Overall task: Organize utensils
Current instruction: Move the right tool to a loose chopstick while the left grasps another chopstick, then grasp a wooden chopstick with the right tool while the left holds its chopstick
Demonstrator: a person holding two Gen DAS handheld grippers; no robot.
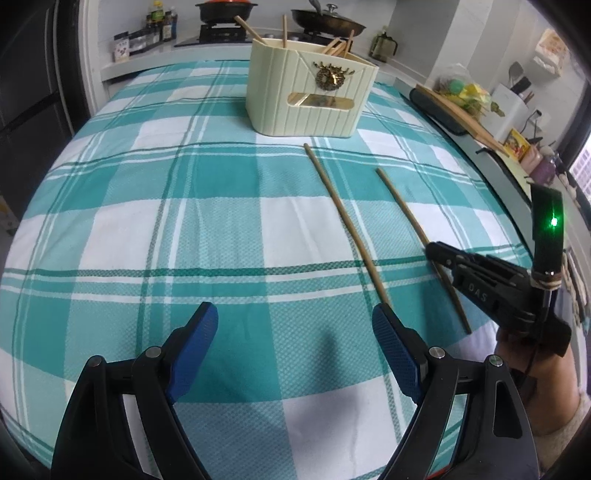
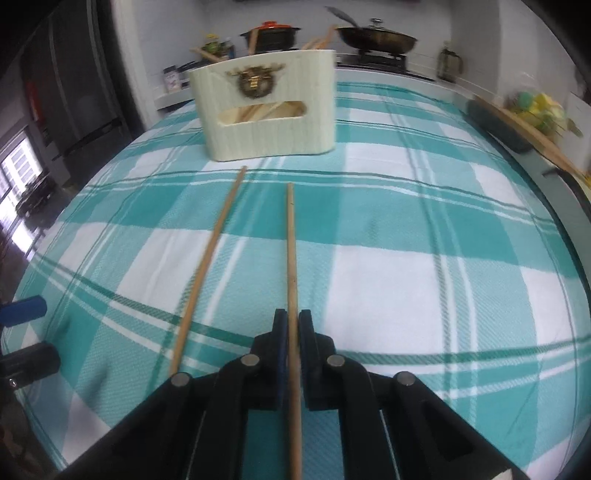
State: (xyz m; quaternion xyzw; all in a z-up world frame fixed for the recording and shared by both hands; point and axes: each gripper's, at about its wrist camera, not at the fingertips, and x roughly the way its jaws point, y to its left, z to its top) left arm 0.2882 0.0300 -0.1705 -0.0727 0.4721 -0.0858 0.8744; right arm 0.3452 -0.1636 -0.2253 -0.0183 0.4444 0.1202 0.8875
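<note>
Two wooden chopsticks lie on the teal plaid tablecloth (image 1: pixel 184 229). My right gripper (image 2: pixel 293 321) is shut on the right chopstick (image 2: pixel 291 251), gripping it near its near end; it shows in the left wrist view (image 1: pixel 402 214) with the right gripper (image 1: pixel 436 254) on it. The left chopstick (image 1: pixel 343 218) lies free beside it, also in the right wrist view (image 2: pixel 210 254). My left gripper (image 1: pixel 295 325) is open and empty, low over the cloth just left of the free chopstick's near end. A cream utensil holder (image 1: pixel 310 92) with several chopsticks stands at the far side (image 2: pixel 269 107).
A stove with a pot (image 1: pixel 225 9) and a wok (image 1: pixel 328 20) lies behind the table. Bottles (image 1: pixel 159 22) stand at the back left. A cutting board and clutter (image 1: pixel 465 99) line the counter on the right. A dark cabinet (image 1: pixel 29 92) stands left.
</note>
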